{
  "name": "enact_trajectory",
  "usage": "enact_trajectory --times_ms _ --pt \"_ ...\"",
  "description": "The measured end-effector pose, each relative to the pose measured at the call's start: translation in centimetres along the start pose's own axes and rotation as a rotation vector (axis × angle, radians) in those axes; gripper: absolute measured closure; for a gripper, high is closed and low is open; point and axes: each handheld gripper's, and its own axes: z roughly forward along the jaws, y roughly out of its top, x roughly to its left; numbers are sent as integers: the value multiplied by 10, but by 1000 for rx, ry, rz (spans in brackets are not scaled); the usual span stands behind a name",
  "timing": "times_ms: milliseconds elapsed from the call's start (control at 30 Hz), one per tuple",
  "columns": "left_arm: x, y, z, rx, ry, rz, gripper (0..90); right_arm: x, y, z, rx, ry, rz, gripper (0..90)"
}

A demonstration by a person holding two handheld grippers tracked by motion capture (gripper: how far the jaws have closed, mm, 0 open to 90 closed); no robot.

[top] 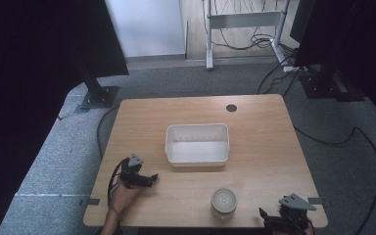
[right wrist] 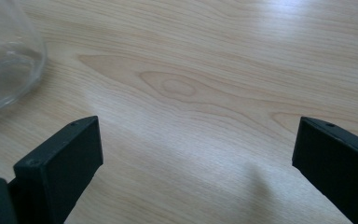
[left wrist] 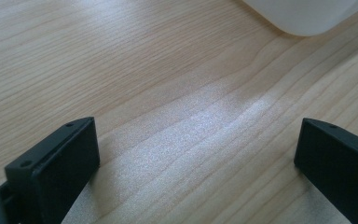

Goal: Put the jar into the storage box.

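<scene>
Resting low near the table's front-left corner, the left gripper (top: 149,179) points toward the middle of the wooden table (top: 264,147), jaws spread wide with bare wood grain between them. In the left gripper view a rounded corner of the white tub (left wrist: 307,18) shows ahead, well apart from the jaws. The tub (top: 197,144) sits open and upright at the table's centre. The right gripper (top: 269,219) lies at the front-right edge, jaws likewise wide, gripping nothing. A clear glass jar (top: 223,200) stands upright near the front edge, between the two grippers and closer to the right one. In the right gripper view the jar (right wrist: 4,56) sits off to the upper left, outside the jaws and not touching them.
</scene>
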Motion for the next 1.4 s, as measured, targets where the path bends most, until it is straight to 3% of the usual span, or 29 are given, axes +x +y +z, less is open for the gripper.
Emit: enact_trajectory --times_ms 933,1400 --pt "0 0 0 2 -1 3 0 48 12 8 -29 132 -115 7" --pt "0 0 0 2 -1 3 0 69 17 13 -71 203 -174 6"
